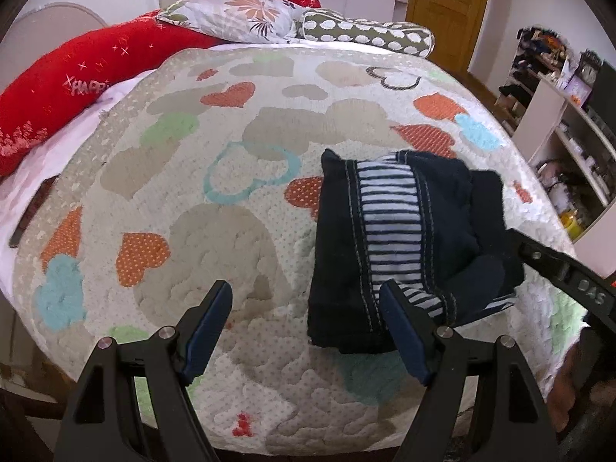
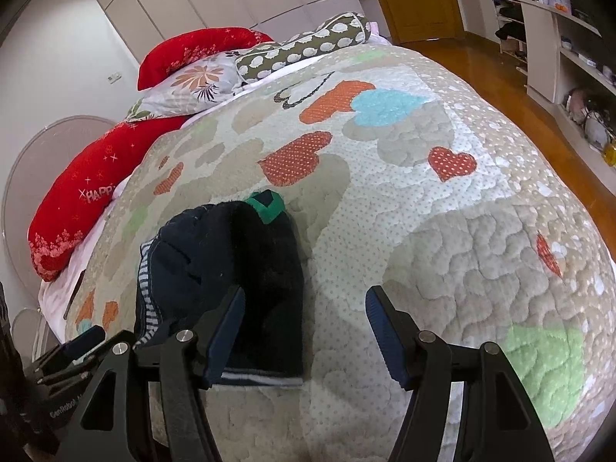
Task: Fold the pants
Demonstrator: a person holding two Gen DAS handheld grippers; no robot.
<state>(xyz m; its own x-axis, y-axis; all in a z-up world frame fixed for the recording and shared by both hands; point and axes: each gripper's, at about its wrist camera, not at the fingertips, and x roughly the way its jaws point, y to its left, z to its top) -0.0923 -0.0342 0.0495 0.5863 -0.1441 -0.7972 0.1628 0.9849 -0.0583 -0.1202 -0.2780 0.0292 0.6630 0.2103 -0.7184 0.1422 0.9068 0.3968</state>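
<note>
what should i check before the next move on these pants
1. Pants lying on the quilt, folded into a compact bundle: ok.
2. Left gripper open, nothing between its fingers: ok.
3. Right gripper open, nothing held: ok.
4. Bundle neat: not ok, the right side is bunched up with the striped lining showing.
5. Layers underneath lying flat: cannot tell.

Open quilt (image 1: 215,123) all round, folded pants (image 1: 389,238) mid-bed — pillows (image 1: 246,15) blocking far end
</note>
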